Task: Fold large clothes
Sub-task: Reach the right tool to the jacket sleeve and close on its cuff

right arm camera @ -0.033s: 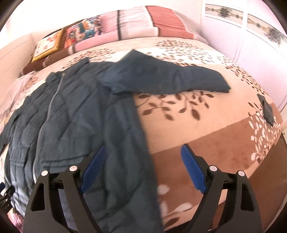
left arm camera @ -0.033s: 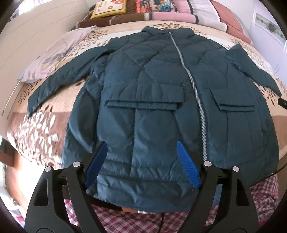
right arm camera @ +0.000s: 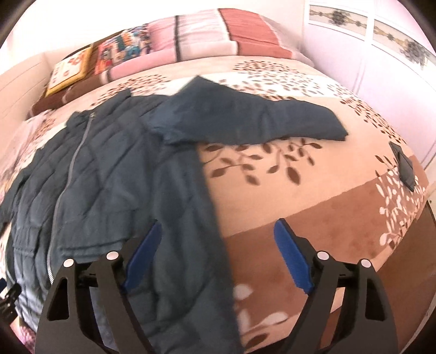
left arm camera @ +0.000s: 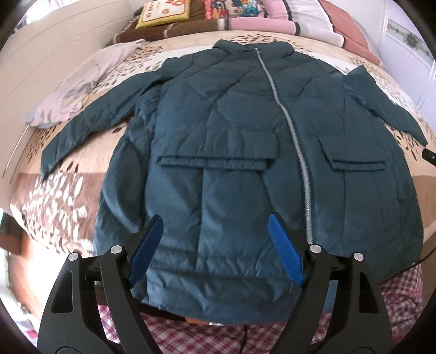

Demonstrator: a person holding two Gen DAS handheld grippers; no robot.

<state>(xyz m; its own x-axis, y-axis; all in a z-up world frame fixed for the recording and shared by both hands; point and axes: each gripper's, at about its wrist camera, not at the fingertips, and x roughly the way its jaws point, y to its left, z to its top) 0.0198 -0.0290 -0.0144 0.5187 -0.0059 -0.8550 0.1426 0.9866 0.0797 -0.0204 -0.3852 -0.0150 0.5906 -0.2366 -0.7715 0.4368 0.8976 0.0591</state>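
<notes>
My left gripper [left arm camera: 215, 250] hangs released, its blue pads [left arm camera: 286, 253] spread wide with nothing between them, just above the bottom hem of the dark teal quilted jacket [left arm camera: 231, 152]. My right gripper [right arm camera: 218, 261] is likewise spread and holds nothing; its left pad sits over the jacket's side edge [right arm camera: 174, 245] and its right pad over bare bedspread [right arm camera: 286, 196]. Below the hem, in the left view, red-and-white checked fabric [left arm camera: 245, 337] fills the near edge. The jacket lies front up and flat on the leaf-patterned bedspread, zipped shut, the grey zipper [left arm camera: 294, 136] running from hem to collar, a flap pocket [left arm camera: 215, 162] on either side of it. Farther out, one sleeve [left arm camera: 90, 130] stretches toward a pale lilac cloth [left arm camera: 76, 95]; the other sleeve [right arm camera: 250, 122] lies across the bedspread, well apart from a small dark object [right arm camera: 406, 167] near the bed's edge. At the far end, patterned pillows [left arm camera: 196, 13] are stacked along the headboard.
</notes>
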